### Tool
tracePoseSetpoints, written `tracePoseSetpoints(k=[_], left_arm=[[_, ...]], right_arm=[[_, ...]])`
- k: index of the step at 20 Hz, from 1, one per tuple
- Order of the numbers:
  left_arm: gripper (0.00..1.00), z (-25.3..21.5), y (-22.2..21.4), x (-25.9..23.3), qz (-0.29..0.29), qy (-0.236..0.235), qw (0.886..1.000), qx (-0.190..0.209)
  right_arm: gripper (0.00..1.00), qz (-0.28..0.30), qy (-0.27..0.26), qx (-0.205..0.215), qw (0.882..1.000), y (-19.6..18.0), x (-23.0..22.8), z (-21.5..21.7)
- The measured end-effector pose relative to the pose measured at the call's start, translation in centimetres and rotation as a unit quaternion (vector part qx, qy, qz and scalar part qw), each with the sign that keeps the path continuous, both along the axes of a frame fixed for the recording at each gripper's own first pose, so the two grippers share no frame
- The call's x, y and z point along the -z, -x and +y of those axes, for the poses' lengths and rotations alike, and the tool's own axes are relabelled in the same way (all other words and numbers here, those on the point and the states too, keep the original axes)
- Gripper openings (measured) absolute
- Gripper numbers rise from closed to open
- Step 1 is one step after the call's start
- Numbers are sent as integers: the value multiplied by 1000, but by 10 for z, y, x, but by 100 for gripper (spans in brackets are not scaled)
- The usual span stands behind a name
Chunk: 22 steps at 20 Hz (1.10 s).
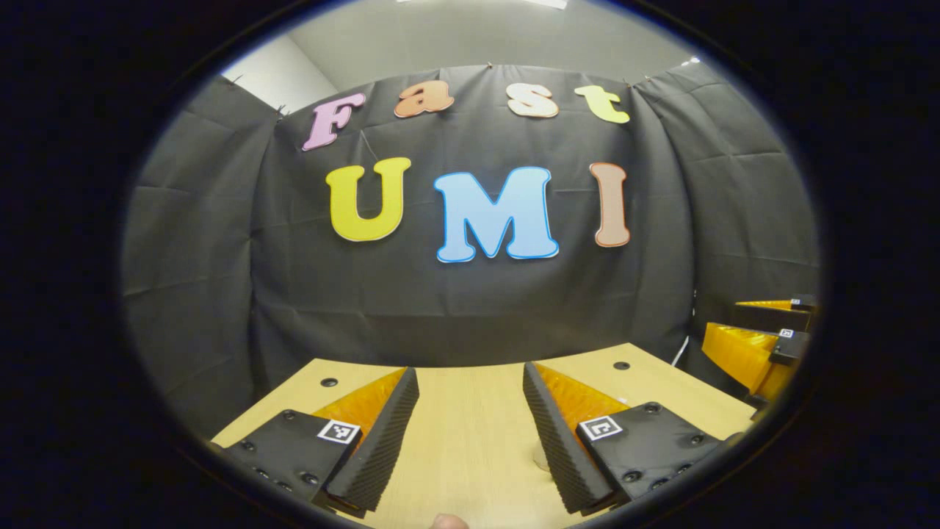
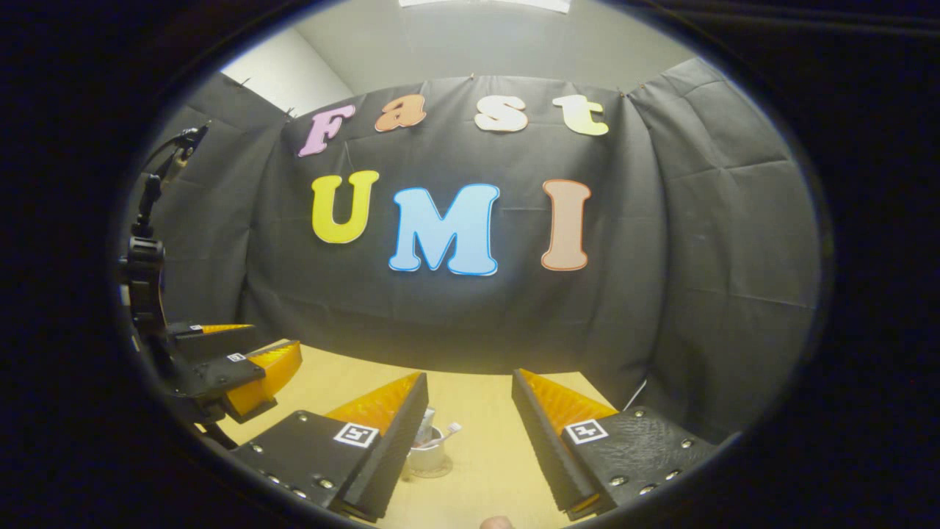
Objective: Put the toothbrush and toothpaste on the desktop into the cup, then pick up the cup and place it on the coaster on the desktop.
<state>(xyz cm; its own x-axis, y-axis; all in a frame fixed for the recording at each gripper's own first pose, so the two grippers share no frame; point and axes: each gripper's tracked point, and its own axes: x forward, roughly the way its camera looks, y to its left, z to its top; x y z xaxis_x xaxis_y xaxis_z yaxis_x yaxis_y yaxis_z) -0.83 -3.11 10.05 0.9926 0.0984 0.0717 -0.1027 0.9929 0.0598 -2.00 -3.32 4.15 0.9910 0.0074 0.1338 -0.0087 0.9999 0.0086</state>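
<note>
A small white cup (image 2: 427,458) stands on the wooden desktop (image 2: 485,441), just inside my right gripper's near-left finger. The toothbrush (image 2: 446,430) and the toothpaste tube (image 2: 427,419) stick out of its top. A pale round edge shows under the cup's foot; whether that is the coaster I cannot tell. My right gripper (image 2: 470,376) is open above the desk, with nothing between its fingers. My left gripper (image 1: 470,369) is open too, held over bare wood (image 1: 470,433). A pale round thing (image 1: 541,461) peeks out beside its right finger, mostly hidden.
The other gripper shows at the side of each view: the right gripper (image 1: 764,342) at the far right, the left gripper (image 2: 239,360) with its dark mount at the far left. The desktop ends at the black cloth wall, with small dark holes (image 1: 328,382) near its back edge.
</note>
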Motion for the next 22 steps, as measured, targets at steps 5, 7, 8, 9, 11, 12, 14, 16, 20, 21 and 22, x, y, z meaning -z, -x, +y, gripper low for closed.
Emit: tracePoseSetpoints(k=[5,7,8,9,11,12,14,16,20,21,22], left_arm=[[93,-2,-1,2,-2,7,1000,-1],[92,-1,-1,2,-3,9,1000,-4],[93,-2,0,1,-5,11,1000,-5],[93,-1,0,0,-7,13,1000,-5],[93,-3,-1,-3,-13,15,1000,-5],[92,-3,-1,-6,-18,16,1000,-4],[92,-5,-2,-10,-25,15,1000,-1],[93,-7,-1,-15,-32,14,999,1],[93,-11,0,-24,-47,8,999,8],[92,-12,0,-25,-50,5,999,9],[92,-13,2,-26,-52,5,999,11]], right_arm=[[77,11,-10,-7,1000,-3,4,-1],[77,10,-14,-5,1000,-2,3,-4],[77,9,-14,-4,1000,-2,2,-5],[77,7,-13,-2,1000,-2,1,-5],[77,3,-12,-1,1000,-4,-1,-8],[77,3,-12,-1,1000,-6,-1,-9],[77,1,-14,-2,1000,-7,-4,-9],[77,-3,-16,0,1000,-10,-7,-12],[77,-11,-21,-1,1000,-13,-13,-11],[77,-13,-21,-2,1000,-13,-15,-10],[77,-14,-20,-3,1000,-14,-15,-9]])
